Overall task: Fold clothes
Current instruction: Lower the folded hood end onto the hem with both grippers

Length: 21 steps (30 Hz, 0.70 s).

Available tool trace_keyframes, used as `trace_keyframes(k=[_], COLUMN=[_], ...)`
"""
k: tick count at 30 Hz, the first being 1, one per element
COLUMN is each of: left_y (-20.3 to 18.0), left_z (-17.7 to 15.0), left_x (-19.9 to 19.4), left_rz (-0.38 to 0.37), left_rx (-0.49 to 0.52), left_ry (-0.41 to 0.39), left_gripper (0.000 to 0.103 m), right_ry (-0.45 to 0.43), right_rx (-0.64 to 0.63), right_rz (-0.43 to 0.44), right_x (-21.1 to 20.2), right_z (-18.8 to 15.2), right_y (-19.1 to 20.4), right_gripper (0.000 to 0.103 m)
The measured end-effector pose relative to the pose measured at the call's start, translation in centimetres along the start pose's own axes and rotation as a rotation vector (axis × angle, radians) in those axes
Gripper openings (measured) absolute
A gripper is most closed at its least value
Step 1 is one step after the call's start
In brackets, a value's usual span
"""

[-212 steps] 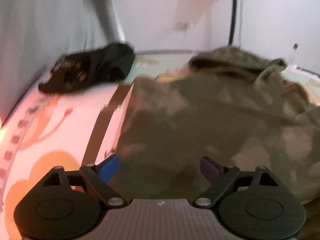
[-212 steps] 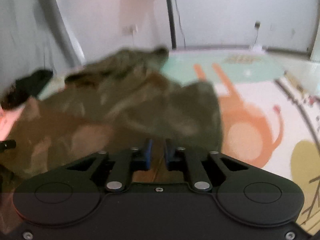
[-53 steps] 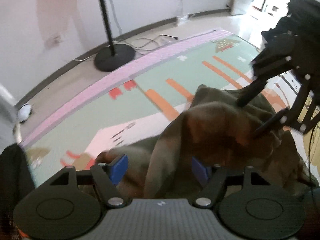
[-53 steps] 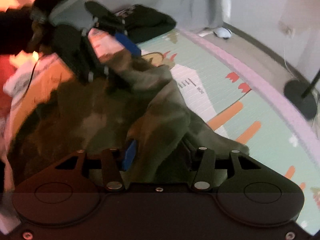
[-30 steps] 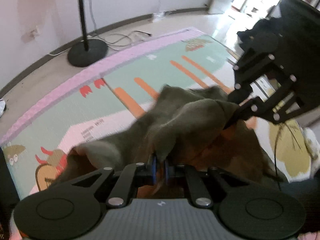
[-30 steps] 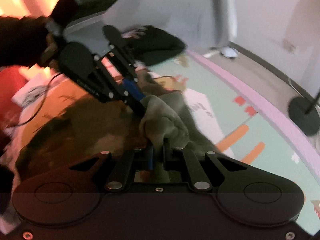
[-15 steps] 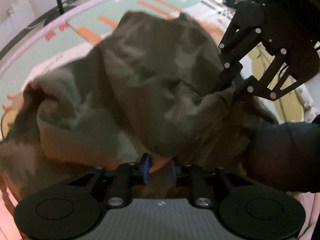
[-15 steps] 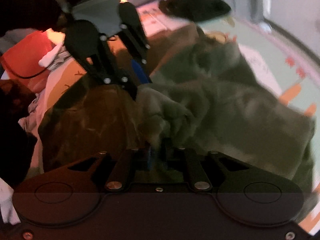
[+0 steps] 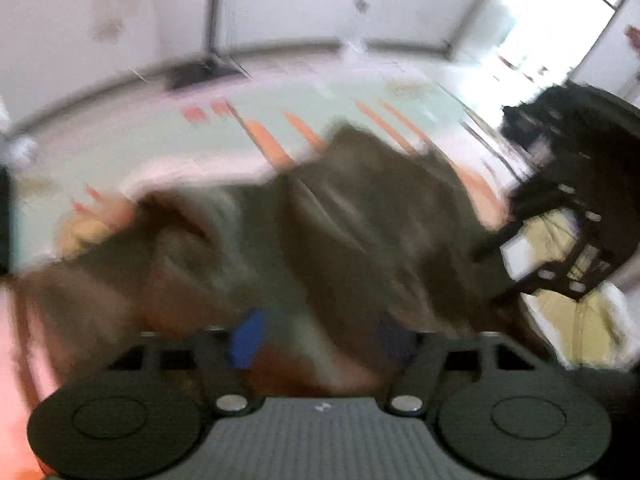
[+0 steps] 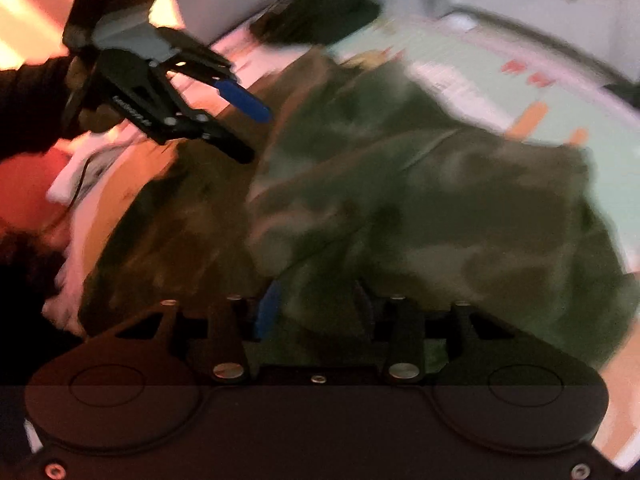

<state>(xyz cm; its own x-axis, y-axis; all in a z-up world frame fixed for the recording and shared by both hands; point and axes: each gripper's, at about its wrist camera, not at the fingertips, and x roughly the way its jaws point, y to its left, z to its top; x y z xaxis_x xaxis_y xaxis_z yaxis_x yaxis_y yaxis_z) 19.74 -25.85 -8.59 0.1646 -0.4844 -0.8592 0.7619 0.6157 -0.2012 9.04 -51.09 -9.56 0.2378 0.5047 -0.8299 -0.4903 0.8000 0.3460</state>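
An olive camouflage garment lies spread in folds on the printed play mat. My left gripper hovers at the garment's near edge. Its jaws are opening, its blue pads stand wide apart, and loose cloth lies between them. The right wrist view shows the garment filling the middle. My right gripper is low over it, jaws opening, with a fold of cloth between pads that do not press it. Each gripper shows in the other's view: the left gripper at the upper left, the right gripper at the right. Both views are blurred.
A black garment pile lies at the mat's far end by the wall. A lamp stand's base sits on the floor beyond the mat. A person's dark sleeve holds the left gripper. Red and white items lie at the left.
Both grippers held a raised fold of the garment shut between their pads; now both have opened and the cloth has dropped and spread out on the mat. Both hands have moved lower.
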Motion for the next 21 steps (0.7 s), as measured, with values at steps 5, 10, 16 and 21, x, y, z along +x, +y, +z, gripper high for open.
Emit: trace_keyframes(k=[5,10,16,21], left_y=[2.2,4.2,7.3,7.8], left_z=[3.4,5.3,6.8,7.7], left_x=[2.8,6.6,10.7,12.2], left_rz=[0.137,0.235,0.251,0.176], left_rx=[-0.03,-0.063,-0.169,-0.213], left_ry=[-0.005,0.038,0.151,0.184], left_gripper=[0.076,0.075,0.073,0.049], right_ry=[-0.061,-0.083,-0.083,-0.069], right_rx=[0.117,0.267,0.388,0.426], right_rz=[-0.234,-0.36,-0.329,-0.273], right_x=[-1.6,-0.3,2.5,4.6], right_z=[1.6,2.4,3.7,5.0], right_y=[-3.8,-8.5,-13.6,-16.0], right_gripper=[0.043,0.043,0.043,0.04])
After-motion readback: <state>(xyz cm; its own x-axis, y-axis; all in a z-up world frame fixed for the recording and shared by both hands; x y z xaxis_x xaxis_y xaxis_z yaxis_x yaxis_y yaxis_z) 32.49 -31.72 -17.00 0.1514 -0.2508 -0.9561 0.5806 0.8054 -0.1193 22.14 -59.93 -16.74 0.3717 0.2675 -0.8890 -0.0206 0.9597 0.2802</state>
